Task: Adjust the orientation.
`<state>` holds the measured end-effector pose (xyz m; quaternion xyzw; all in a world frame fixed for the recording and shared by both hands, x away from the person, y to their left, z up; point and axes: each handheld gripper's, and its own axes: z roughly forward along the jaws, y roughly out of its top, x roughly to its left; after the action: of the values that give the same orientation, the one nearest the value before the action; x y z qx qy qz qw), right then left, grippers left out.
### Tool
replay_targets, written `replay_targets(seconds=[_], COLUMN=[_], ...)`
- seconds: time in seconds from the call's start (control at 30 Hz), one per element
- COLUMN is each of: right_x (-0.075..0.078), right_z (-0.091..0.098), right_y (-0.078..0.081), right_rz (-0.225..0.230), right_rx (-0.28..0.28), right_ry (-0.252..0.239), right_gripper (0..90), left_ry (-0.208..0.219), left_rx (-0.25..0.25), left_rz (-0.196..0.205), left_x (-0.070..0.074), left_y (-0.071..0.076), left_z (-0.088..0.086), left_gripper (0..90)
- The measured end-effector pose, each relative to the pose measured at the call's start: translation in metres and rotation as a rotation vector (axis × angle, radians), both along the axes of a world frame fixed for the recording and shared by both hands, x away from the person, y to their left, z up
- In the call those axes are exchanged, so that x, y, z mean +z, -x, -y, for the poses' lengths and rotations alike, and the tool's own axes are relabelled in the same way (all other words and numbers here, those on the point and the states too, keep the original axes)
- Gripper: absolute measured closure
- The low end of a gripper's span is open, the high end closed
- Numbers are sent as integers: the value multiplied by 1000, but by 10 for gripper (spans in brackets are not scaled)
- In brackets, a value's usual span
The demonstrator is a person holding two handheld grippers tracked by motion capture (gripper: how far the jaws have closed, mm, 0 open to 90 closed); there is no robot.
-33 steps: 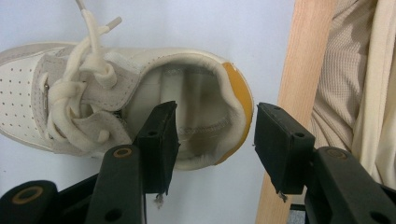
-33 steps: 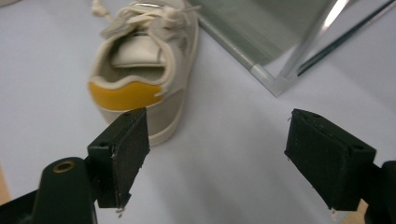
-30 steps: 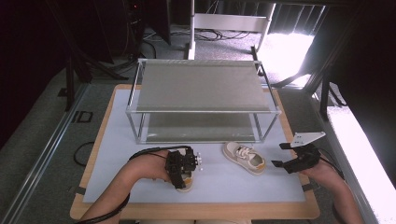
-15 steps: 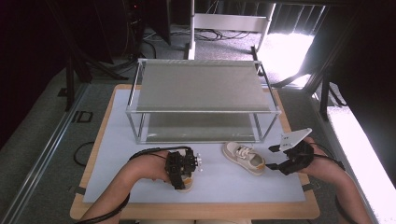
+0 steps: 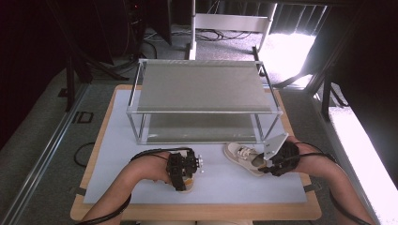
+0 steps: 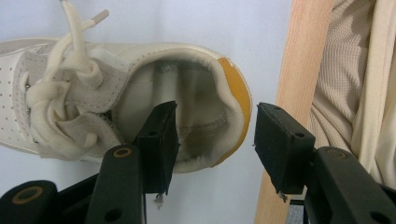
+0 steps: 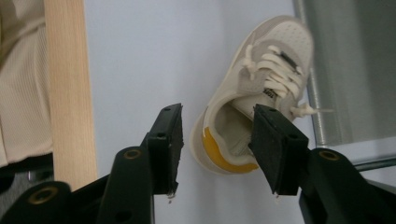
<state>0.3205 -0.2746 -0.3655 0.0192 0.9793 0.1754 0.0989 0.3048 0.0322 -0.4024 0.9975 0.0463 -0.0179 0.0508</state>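
both forearms come in from the near edge of the surface, elbows out and wrists bent inward. the left gripper [image 5: 184,169] is held low with its jaws parted about halfway, one jaw inside a shoe's opening and the other outside the heel, not pressing. the right gripper [image 5: 277,158], its grey three-cornered plate on top, points toward the middle; its jaws have just been closing and stand apart, one over a second shoe's opening, the other beside its heel.
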Motion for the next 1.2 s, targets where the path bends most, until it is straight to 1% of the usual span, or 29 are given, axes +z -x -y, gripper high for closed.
replay_targets(seconds=[0.07,0.13,0.17,0.2,0.23,0.27,0.3,0.33,0.37,0.4,0.43,0.47,0.53,0.57,0.67,0.73,0.83,0.87,0.9,0.93,1.03,1.07,1.13,1.2], right_x=[-4,-8,-8,-16,-16,-19,-24,-24,-28,-28,-28,-27,-26,-26,-24,-22,-19,-15,-15,-12,-10,-8,-8,-8], right_z=[-5,-10,-10,-16,-16,-17,-20,-20,-22,-23,-23,-24,-26,-26,-32,-34,-36,-38,-38,-40,-42,-47,-56,-59], right_y=[-2,-3,-3,-7,-7,-8,-10,-10,-9,-9,-9,-10,-9,-9,-6,-4,-4,-4,-4,-3,-3,-1,2,4], right_rz=[-3,-26,-26,-35,-35,-40,-42,-42,-25,-11,-11,-23,-34,-34,-60,-75,-70,-71,-71,-65,-68,-83,-99,-99], right_rx=[22,33,33,39,39,41,44,44,59,57,57,63,64,64,76,78,74,65,65,61,61,63,69,74], right_ry=[52,98,98,170,170,185,208,208,230,236,236,242,246,246,236,213,203,191,191,178,167,150,148,143], right_gripper=[554,580,580,600,600,602,666,666,735,753,753,773,794,794,807,808,807,807,807,808,808,807,806,805], left_ry=[1,3,3,4,4,4,2,1,2,1,2,4,5,6,9,7,9,10,10,10,11,10,9,9], left_rx=[0,2,2,-4,-4,1,-3,-4,-4,-4,-5,-4,-5,-5,-4,-2,-3,-3,-3,-5,-1,-2,-6,-7], left_rz=[0,-2,-2,-1,-1,-3,-1,-2,-2,-4,-4,-4,-4,-3,-3,-3,1,3,3,4,3,4,7,6], left_x=[0,0,0,-1,-1,-1,-1,-2,-2,-2,-2,-2,-2,-2,-2,-1,0,0,0,1,2,1,2,2], left_y=[0,0,0,-1,-1,0,0,0,0,0,0,0,0,0,0,0,0,1,1,1,1,1,1,1], left_z=[0,0,0,0,0,0,0,0,0,0,0,0,-1,-1,-1,-1,-1,-2,-2,-2,-2,-2,-2,-2], left_gripper=[487,488,488,488,488,488,488,488,488,488,488,488,488,488,488,488,488,488,488,488,488,488,488,488])
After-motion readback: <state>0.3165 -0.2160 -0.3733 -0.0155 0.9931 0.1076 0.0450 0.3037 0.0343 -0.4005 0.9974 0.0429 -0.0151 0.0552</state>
